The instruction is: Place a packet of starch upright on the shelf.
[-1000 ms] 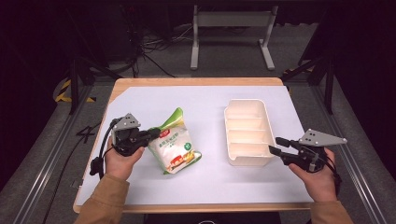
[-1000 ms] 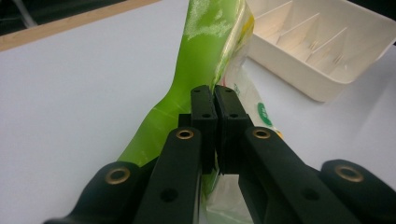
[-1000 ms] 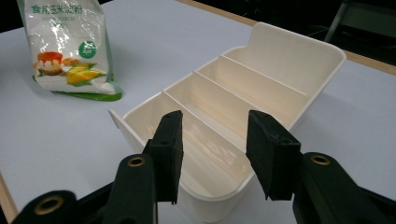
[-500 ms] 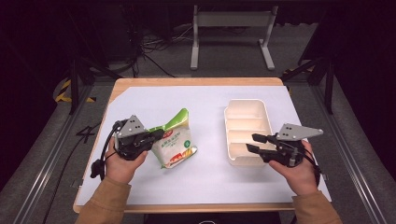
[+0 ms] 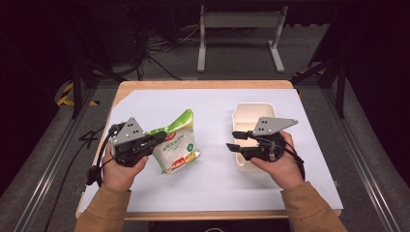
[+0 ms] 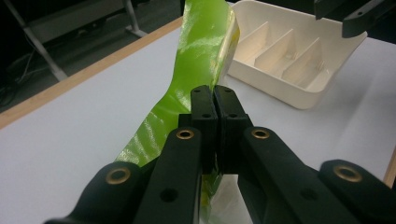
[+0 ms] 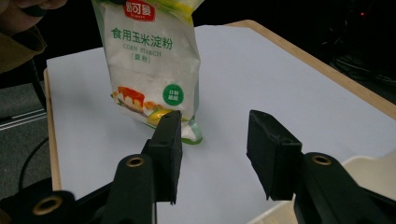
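A white and green corn starch bag point(image 5: 177, 145) stands tilted on the white table sheet, left of centre. My left gripper point(image 5: 157, 138) is shut on the bag's green top edge point(image 6: 196, 60), and the jaws press together on the foil. The bag's printed front point(image 7: 149, 60) faces my right gripper point(image 7: 215, 154), which is open with nothing between its fingers. In the high view the right gripper point(image 5: 235, 140) hovers at the left rim of the cream divided tray point(image 5: 256, 112), pointing toward the bag.
The cream tray point(image 6: 289, 60) has several narrow compartments, all bare. White sheet point(image 5: 212, 183) covers the wooden table point(image 5: 203, 85). Metal stand legs and cables lie on the dark floor beyond the far edge.
My left gripper has lifted the bag more upright by its green top. My right gripper has moved left from beside the tray to over its left rim.
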Motion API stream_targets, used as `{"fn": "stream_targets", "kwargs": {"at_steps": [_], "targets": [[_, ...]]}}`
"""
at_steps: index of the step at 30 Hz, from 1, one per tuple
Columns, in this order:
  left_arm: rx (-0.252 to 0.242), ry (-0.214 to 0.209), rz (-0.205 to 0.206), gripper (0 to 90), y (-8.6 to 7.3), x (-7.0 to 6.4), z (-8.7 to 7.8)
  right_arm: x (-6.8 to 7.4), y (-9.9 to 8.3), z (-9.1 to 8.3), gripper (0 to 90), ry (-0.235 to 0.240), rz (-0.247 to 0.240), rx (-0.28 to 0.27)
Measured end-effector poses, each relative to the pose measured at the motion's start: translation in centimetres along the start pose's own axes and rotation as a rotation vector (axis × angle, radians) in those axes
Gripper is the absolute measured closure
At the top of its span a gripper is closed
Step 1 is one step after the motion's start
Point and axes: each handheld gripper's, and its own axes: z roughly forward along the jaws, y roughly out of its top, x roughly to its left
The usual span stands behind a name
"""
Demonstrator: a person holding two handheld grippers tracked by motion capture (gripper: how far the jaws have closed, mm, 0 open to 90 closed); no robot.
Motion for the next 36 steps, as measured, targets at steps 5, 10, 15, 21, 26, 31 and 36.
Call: {"fn": "stream_targets", "kwargs": {"at_steps": [5, 10, 15, 21, 26, 31, 36], "targets": [[-0.010, -0.010, 0.027, 88.6, 0.5, -0.5, -0.3, 0.2, 1.1, 2.0, 50.5, 0.048, -0.010, 0.018], [-0.020, -0.039, 0.051, 88.6, 1.0, -1.2, -0.4, 0.0, 1.8, 4.2, 43.9, 0.113, -0.016, 0.029], [-0.028, -0.069, 0.071, 88.6, 1.3, -1.9, -0.4, -0.1, 2.3, 5.6, 41.0, 0.165, -0.014, 0.012], [-0.040, -0.099, 0.085, 88.5, 1.7, -2.7, -0.3, -0.1, 2.5, 6.6, 38.4, 0.198, -0.015, 0.005], [-0.036, -0.120, 0.102, 88.5, 1.8, -3.3, -0.1, 0.4, 2.5, 7.3, 38.8, 0.240, -0.038, -0.005], [-0.037, -0.132, 0.111, 88.5, 1.9, -3.8, 0.0, 0.6, 2.7, 7.6, 40.2, 0.284, -0.051, -0.021], [-0.040, -0.139, 0.118, 88.4, 1.9, -3.9, 0.1, 0.8, 2.8, 7.5, 50.3, 0.325, -0.071, -0.030]]}}
